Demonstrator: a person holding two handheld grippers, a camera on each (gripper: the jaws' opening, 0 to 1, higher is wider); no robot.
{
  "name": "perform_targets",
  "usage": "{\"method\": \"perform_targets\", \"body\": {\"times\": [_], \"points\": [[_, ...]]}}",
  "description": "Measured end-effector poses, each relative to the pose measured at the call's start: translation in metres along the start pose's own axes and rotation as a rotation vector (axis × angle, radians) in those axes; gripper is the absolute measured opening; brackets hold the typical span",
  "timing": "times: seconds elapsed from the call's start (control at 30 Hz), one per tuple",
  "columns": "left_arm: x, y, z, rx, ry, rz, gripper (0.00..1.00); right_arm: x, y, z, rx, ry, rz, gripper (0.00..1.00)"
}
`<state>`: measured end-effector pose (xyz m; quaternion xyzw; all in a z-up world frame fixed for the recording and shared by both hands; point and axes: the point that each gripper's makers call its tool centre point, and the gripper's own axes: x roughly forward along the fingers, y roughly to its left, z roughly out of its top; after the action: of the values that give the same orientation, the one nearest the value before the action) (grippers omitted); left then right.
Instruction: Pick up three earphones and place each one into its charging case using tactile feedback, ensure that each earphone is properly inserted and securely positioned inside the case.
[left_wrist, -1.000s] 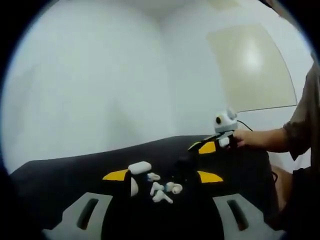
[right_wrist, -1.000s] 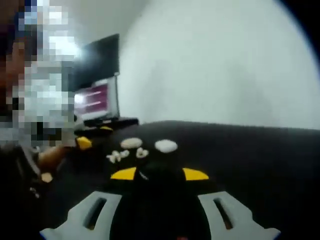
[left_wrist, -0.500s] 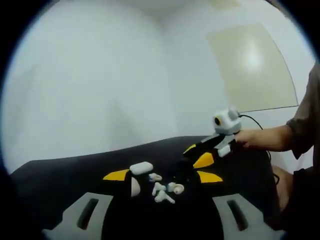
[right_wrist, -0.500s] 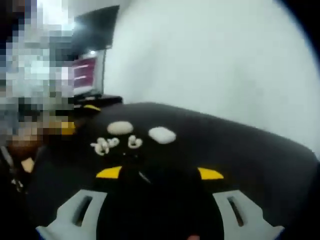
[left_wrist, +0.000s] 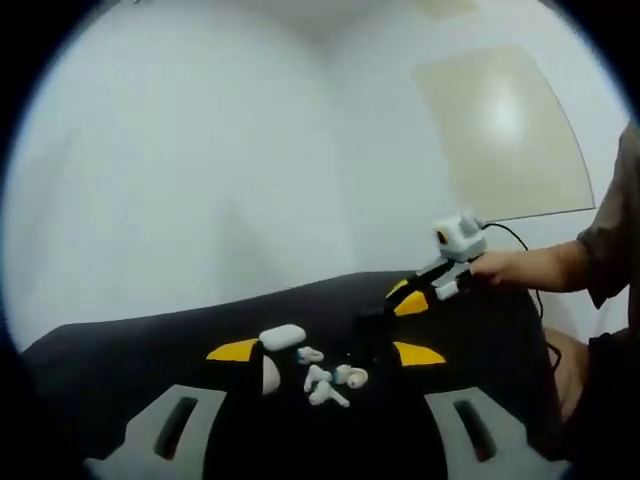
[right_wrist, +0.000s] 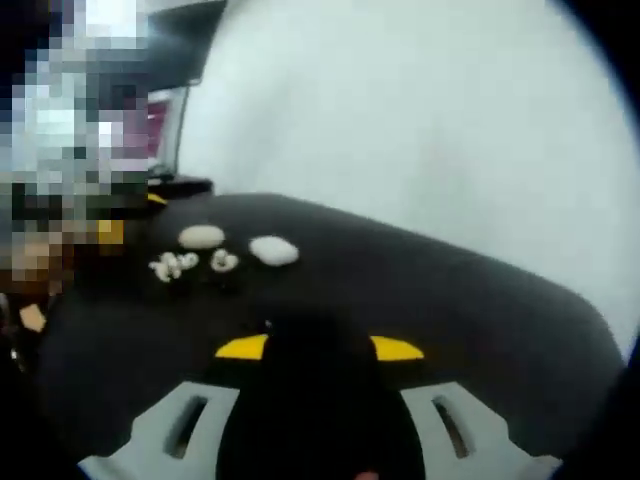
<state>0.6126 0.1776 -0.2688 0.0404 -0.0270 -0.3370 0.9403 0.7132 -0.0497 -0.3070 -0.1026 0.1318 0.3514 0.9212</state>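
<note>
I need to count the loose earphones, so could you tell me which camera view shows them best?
The left gripper view: the earphones lie close and fairly sharp on the black table, between that gripper's jaws, beside a white case. In the right gripper view they are small, distant, blurred white specks.

Small white plastic earphones (left_wrist: 328, 382) lie loose in a tight cluster on the black worktop (left_wrist: 120, 350). Just beside them rest two white rounded charging cases: one (left_wrist: 281, 336) lies flat behind the cluster, and the other (left_wrist: 268, 374) sits to its side, partly hidden. In the right gripper view the earphones and cases are blurred.
</note>
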Motion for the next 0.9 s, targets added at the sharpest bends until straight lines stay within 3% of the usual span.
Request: {"method": "perform_targets", "body": {"times": [0.1, 0.23, 0.3, 0.37, 0.43, 0.5, 0.6, 0.67, 0.77, 0.9], "points": [[0.001, 0.000, 0.000, 0.002, 0.001, 0.001, 0.48, -0.005, -0.011, 0.001, 0.048, -0.011, -0.018, 0.34], [0.002, -0.002, -0.003, 0.017, 0.016, 0.001, 0.48, 0.003, 0.015, 0.011, 0.172, -0.065, 0.100, 0.34], [0.003, -0.002, -0.003, 0.023, 0.021, -0.001, 0.48, 0.010, 0.031, 0.012, 0.253, -0.050, 0.165, 0.34], [0.002, -0.002, -0.003, 0.025, 0.022, 0.000, 0.48, 0.020, 0.036, 0.012, 0.291, -0.041, 0.175, 0.36], [0.002, -0.002, -0.003, 0.028, 0.023, -0.001, 0.48, 0.029, 0.042, 0.011, 0.281, -0.032, 0.171, 0.43], [0.002, -0.002, -0.003, 0.029, 0.023, -0.003, 0.48, 0.037, 0.045, 0.006, 0.244, 0.018, 0.166, 0.48], [0.001, -0.002, -0.003, 0.028, 0.021, -0.004, 0.48, 0.042, 0.057, 0.009, 0.137, 0.019, 0.225, 0.48], [0.001, -0.002, -0.003, 0.027, 0.019, -0.004, 0.48, 0.046, 0.058, 0.006, 0.018, 0.033, 0.196, 0.39], [0.001, -0.002, -0.003, 0.028, 0.021, -0.004, 0.48, 0.047, 0.074, 0.010, -0.078, 0.012, 0.272, 0.39], [0.001, -0.001, -0.002, 0.026, 0.019, -0.002, 0.48, 0.024, 0.099, 0.016, -0.208, -0.045, 0.443, 0.38]]}}
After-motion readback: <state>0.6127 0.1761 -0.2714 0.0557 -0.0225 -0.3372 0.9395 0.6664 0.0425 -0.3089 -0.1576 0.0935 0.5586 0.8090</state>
